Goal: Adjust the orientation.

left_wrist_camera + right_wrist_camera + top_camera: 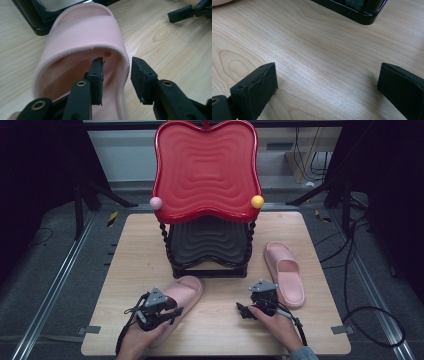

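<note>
the left gripper (172,312) sits at the near left of the wooden table (220,330), its jaws straddling the side wall of a pink slipper (87,37): one jaw inside the shoe, one outside, with gaps showing, so the wall is not pinched. that slipper lies just in front of the black rack base (210,270). the right gripper (243,310) rests near centre, jaws wide apart over bare wood. a second pink slipper (286,272) lies at the right

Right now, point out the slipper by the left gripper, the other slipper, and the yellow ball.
near slipper (85,35), left gripper view, on its strap.
far slipper (286,270), high view, on its strap.
yellow ball (257,201), high view, on its middle.
</note>
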`<state>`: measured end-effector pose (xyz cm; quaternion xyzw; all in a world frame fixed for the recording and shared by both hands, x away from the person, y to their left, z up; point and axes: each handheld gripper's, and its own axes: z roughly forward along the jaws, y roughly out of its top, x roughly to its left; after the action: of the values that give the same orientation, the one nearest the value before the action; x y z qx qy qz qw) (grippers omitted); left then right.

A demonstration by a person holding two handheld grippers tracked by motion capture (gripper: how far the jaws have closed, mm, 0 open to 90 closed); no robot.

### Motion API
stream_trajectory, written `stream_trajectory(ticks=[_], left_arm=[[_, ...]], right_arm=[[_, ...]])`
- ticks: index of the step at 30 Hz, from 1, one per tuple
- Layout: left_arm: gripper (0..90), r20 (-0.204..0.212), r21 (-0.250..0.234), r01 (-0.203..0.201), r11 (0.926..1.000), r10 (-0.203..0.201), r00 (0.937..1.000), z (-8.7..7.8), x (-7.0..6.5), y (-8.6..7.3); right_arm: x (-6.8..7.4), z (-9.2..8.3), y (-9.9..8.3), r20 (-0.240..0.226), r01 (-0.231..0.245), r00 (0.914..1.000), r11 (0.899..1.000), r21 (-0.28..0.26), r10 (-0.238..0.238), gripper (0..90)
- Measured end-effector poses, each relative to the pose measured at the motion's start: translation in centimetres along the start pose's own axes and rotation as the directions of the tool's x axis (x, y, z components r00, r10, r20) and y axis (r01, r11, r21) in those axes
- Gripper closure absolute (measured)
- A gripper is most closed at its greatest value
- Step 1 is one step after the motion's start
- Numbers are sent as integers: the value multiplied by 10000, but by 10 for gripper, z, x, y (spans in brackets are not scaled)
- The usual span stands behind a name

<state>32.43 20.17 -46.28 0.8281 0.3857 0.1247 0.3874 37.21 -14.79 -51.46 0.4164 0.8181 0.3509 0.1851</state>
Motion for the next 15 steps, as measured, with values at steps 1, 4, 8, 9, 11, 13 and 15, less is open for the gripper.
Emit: stream_trajectory(ticks=[1,4,8,9,11,13,15], left_arm=[[640,21,-21,41,10000,-41,10000,2,0,1],[668,35,-13,104,9999,-104,9999,5,0,2],[693,67,9,123,9999,-123,9999,7,0,2],[696,75,7,149,9999,-149,9999,8,0,2],[701,55,16,157,9999,-157,9999,9,0,2],[705,69,34,179,9998,-179,9998,10,0,2],[710,83,54,211,9998,-212,9997,12,0,3]], right_arm=[[0,0,0,-7,8,10000,10000,0,-8,30],[0,0,0,2,32,10000,10000,-8,-32,30],[0,0,0,-6,30,10000,10000,-21,-30,30],[0,0,0,-9,32,10000,10000,-16,-32,30],[0,0,0,-8,35,10000,10000,-18,-35,31],[0,0,0,-18,25,10000,10000,-23,-25,30],[0,0,0,-5,33,10000,10000,-22,-33,30]])
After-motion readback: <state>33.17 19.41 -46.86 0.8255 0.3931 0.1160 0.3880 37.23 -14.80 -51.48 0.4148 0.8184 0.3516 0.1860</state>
